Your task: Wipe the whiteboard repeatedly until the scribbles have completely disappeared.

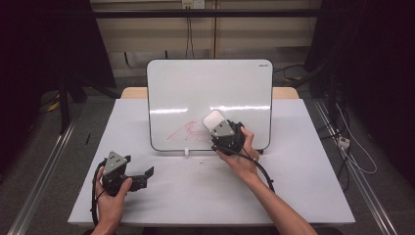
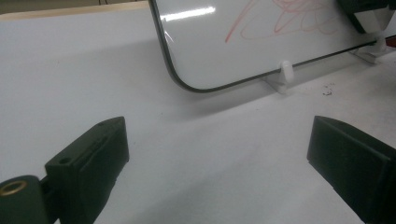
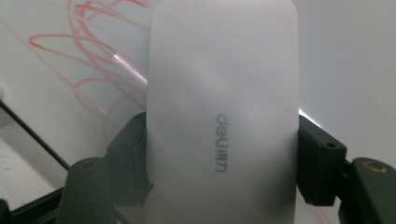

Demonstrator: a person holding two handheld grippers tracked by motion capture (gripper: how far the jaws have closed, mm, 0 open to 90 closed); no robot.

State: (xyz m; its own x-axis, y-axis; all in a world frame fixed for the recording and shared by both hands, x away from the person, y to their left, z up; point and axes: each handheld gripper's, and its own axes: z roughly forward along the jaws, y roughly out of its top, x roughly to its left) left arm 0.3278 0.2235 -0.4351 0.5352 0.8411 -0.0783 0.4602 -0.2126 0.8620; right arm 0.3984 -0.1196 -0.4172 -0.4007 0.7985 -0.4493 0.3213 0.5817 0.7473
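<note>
We hold a smooth white plastic eraser [image 3: 222, 116].
Our right gripper [image 1: 215, 125] squeezes it against the white board's [image 1: 210, 83] red scribbles [image 1: 183, 132]; our left gripper [image 2: 219, 154] gapes empty.

White table cover [image 1: 303, 186], small white stand clips [image 2: 286, 71], dark crumbs [image 2: 328, 89] near the board's foot.
</note>
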